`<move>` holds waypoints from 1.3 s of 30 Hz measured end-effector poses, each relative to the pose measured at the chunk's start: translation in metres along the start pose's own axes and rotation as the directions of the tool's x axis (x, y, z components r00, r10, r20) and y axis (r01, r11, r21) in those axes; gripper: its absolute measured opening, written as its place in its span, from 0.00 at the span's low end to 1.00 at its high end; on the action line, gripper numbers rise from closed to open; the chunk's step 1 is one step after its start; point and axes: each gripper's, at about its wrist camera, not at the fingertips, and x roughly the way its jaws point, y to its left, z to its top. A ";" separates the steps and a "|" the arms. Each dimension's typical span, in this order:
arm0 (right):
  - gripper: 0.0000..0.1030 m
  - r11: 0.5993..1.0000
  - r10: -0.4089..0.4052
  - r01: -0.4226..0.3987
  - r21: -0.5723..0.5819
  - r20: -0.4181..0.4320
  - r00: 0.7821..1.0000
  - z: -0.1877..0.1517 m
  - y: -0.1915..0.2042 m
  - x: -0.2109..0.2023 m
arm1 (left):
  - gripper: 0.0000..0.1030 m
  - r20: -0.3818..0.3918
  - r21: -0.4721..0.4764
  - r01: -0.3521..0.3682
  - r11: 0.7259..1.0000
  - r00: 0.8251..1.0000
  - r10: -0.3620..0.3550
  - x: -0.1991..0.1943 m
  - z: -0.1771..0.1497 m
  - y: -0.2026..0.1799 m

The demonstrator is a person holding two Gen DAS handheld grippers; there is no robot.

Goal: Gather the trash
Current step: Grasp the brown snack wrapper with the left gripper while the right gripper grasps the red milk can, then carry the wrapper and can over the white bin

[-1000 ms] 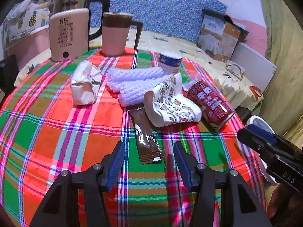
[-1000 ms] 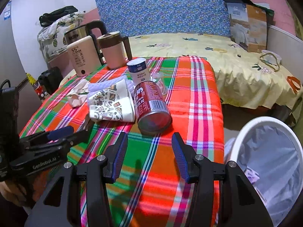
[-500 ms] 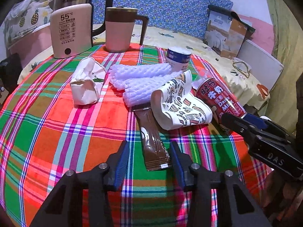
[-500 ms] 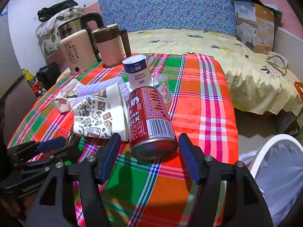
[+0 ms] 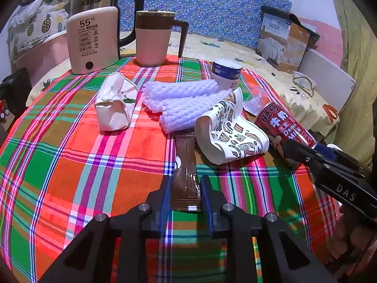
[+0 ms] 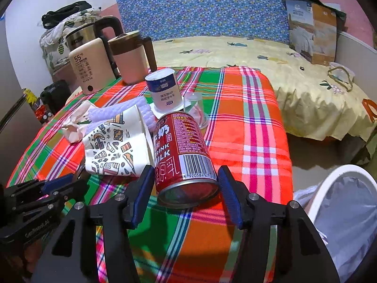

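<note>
A brown sachet (image 5: 186, 165) lies flat on the plaid tablecloth (image 5: 70, 165). My left gripper (image 5: 185, 193) has its jaws closing around the sachet's near end. The pads are at its edges and the sachet is not bent. A red milk can (image 6: 181, 148) lies on its side between the closing jaws of my right gripper (image 6: 186, 188). A thin gap shows at the right pad (image 6: 227, 188). A crushed patterned paper cup (image 5: 231, 136), white foam nets (image 5: 183, 99) and a crumpled white paper (image 5: 115, 103) lie beyond. Each gripper shows in the other's view: right gripper (image 5: 329, 165), left gripper (image 6: 54, 188).
A white bin with a liner (image 6: 348, 212) stands on the floor right of the table. A kettle (image 5: 94, 37) and a pink mug (image 5: 153, 40) stand at the table's far edge. A blue-and-white pot (image 6: 165, 89) and a clear plastic cup (image 6: 195, 108) sit behind the can. A bed lies beyond.
My left gripper came forward over the sachet and its jaws narrowed around it. My right gripper advanced until the can lay between its jaws.
</note>
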 end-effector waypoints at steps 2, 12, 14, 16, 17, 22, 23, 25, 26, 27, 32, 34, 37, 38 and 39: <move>0.56 1.000 0.003 -0.003 0.006 0.007 1.000 -0.002 -0.001 -0.004 | 0.24 0.007 0.003 0.005 1.000 1.000 -0.005 -0.004 -0.002 0.000; 0.55 1.000 -0.002 0.001 0.020 0.044 0.999 -0.015 -0.002 -0.029 | 0.24 0.029 0.028 0.027 0.999 0.999 -0.028 -0.024 -0.016 -0.003; 0.55 1.000 -0.003 0.002 0.020 0.051 0.999 -0.018 -0.002 -0.034 | 0.24 0.041 0.032 0.030 0.999 0.999 -0.031 -0.030 -0.017 -0.003; 0.55 1.000 0.000 -0.001 0.025 0.056 0.998 -0.020 -0.004 -0.038 | 0.24 0.051 0.037 0.033 0.999 0.998 -0.035 -0.037 -0.018 -0.004; 0.55 1.000 -0.001 0.000 0.027 0.058 0.998 -0.021 -0.004 -0.039 | 0.24 0.056 0.039 0.035 0.999 0.998 -0.037 -0.040 -0.019 -0.004; 0.55 0.999 -0.004 0.002 0.032 0.071 0.997 -0.026 -0.005 -0.048 | 0.24 0.073 0.051 0.043 0.998 0.996 -0.047 -0.054 -0.024 -0.007; 0.55 0.999 -0.005 0.002 0.034 0.073 0.997 -0.026 -0.006 -0.050 | 0.24 0.075 0.052 0.044 0.998 0.996 -0.048 -0.056 -0.026 -0.006; 0.54 0.999 -0.009 0.005 0.042 0.082 0.997 -0.028 -0.007 -0.055 | 0.24 0.079 0.053 0.045 0.998 0.996 -0.049 -0.060 -0.028 -0.006; 0.54 0.999 -0.010 0.006 0.045 0.085 0.996 -0.030 -0.008 -0.057 | 0.24 0.082 0.054 0.046 0.997 0.995 -0.050 -0.063 -0.028 -0.006; 0.54 0.999 -0.011 0.006 0.049 0.088 0.996 -0.031 -0.009 -0.059 | 0.24 0.086 0.055 0.047 0.997 0.995 -0.052 -0.066 -0.029 -0.006; 0.54 0.998 -0.015 0.009 0.063 0.095 0.995 -0.036 -0.011 -0.066 | 0.24 0.102 0.063 0.053 0.997 0.993 -0.059 -0.079 -0.032 -0.007; 0.54 0.998 -0.016 0.009 0.068 0.097 0.995 -0.037 -0.012 -0.068 | 0.24 0.105 0.066 0.056 0.996 0.992 -0.063 -0.082 -0.034 -0.008; 0.54 0.998 -0.018 0.011 0.070 0.104 0.994 -0.039 -0.011 -0.072 | 0.24 0.109 0.070 0.064 0.996 0.991 -0.072 -0.087 -0.037 -0.010; 0.54 0.998 -0.019 0.012 0.069 0.108 0.994 -0.039 -0.010 -0.074 | 0.24 0.111 0.071 0.068 0.995 0.991 -0.076 -0.089 -0.038 -0.011; 0.54 0.998 -0.020 0.012 0.069 0.111 0.994 -0.040 -0.010 -0.075 | 0.24 0.113 0.072 0.071 0.995 0.990 -0.079 -0.091 -0.038 -0.013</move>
